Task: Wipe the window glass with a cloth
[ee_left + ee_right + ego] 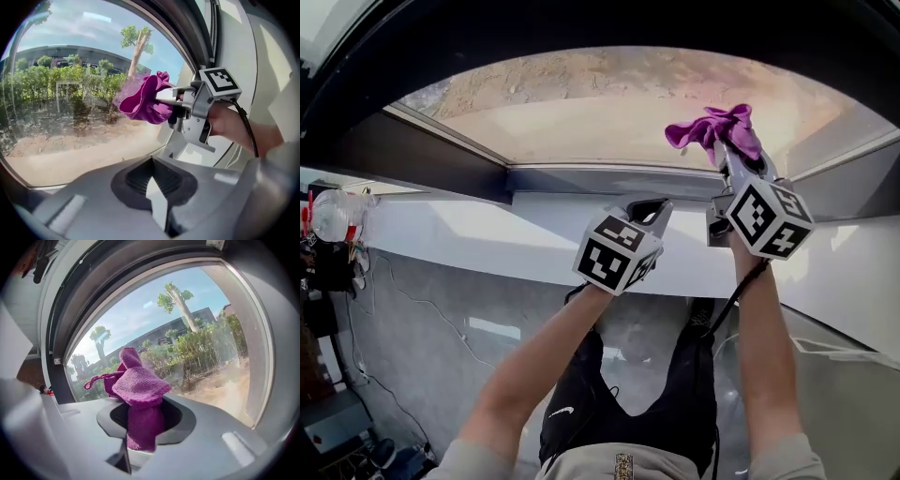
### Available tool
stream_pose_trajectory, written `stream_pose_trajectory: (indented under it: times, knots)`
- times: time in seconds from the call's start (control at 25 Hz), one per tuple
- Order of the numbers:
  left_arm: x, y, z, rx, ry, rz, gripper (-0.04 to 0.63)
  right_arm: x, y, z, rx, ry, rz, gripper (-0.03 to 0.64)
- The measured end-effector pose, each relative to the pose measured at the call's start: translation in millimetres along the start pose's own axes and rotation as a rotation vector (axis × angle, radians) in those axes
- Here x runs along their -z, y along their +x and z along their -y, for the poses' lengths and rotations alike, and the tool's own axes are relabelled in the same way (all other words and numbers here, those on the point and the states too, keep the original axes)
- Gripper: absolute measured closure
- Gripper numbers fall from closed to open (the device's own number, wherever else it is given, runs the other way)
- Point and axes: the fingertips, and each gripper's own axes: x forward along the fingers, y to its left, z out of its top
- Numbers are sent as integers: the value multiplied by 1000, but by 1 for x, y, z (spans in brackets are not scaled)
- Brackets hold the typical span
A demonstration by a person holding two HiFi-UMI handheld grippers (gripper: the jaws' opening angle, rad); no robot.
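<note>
Right hand-held gripper (729, 159) clamped on bunched purple knitted cloth (712, 129), up at the clear window glass (581, 112); contact unclear, its tips buried in cloth. Left hand-held gripper (653, 211) closed, empty, beside it.

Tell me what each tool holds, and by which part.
Right tool grips the purple cloth by its bunched lower end; the rest flops above the jaws. Left tool holds nothing, jaws together.
</note>
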Motion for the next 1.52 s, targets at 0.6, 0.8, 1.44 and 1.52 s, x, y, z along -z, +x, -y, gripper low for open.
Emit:
stream_pose_trajectory:
  times: [0.6, 0.8, 1.44, 1.52]
  knots:
    - [65, 52, -19, 34, -19, -84, 595, 155, 44, 71, 87, 55, -142, 486]
    - [83, 67, -28, 15, -9, -113, 595, 208, 56, 97, 120, 69, -216, 486]
    - [105, 90, 2, 33, 5, -160, 595, 241, 39, 176, 230, 124, -295, 486]
    - [101, 89, 9, 41, 11, -157, 595, 228, 36, 169, 210, 127, -278, 486]
